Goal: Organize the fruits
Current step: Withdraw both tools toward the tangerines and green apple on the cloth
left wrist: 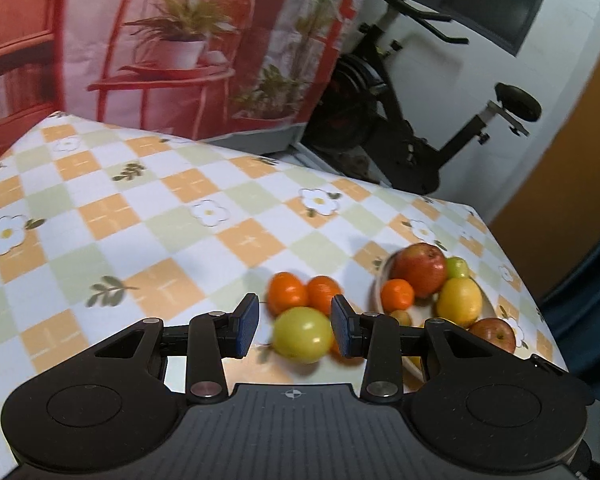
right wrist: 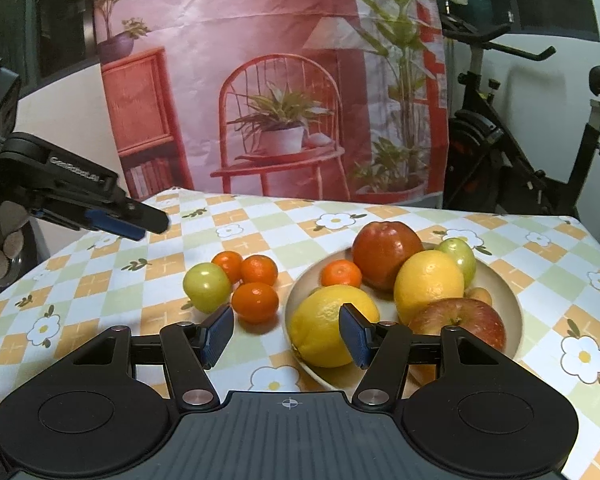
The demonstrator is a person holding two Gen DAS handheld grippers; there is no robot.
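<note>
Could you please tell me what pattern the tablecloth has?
The tablecloth has orange, pale green and white checks with white flowers, clearest in the right wrist view.

black tongs (left wrist: 294,326) with blue pads (left wrist: 247,330), silver pivot screws, ribbed grey housing.

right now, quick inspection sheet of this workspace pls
surface: table under a checked floral cloth, flat.
job's things: plate holds two lemons, two red apples, one mandarin, a green fruit and a small one partly hidden; on the cloth left of it lie a green fruit and three mandarins.
clutter: nothing seen.
grippers: left gripper empty, jaws apart, raised off the cloth; right gripper empty, jaws apart, near the plate's front.
cables: nothing seen.
surroundings: printed backdrop behind the table, exercise bike to its right.
</note>
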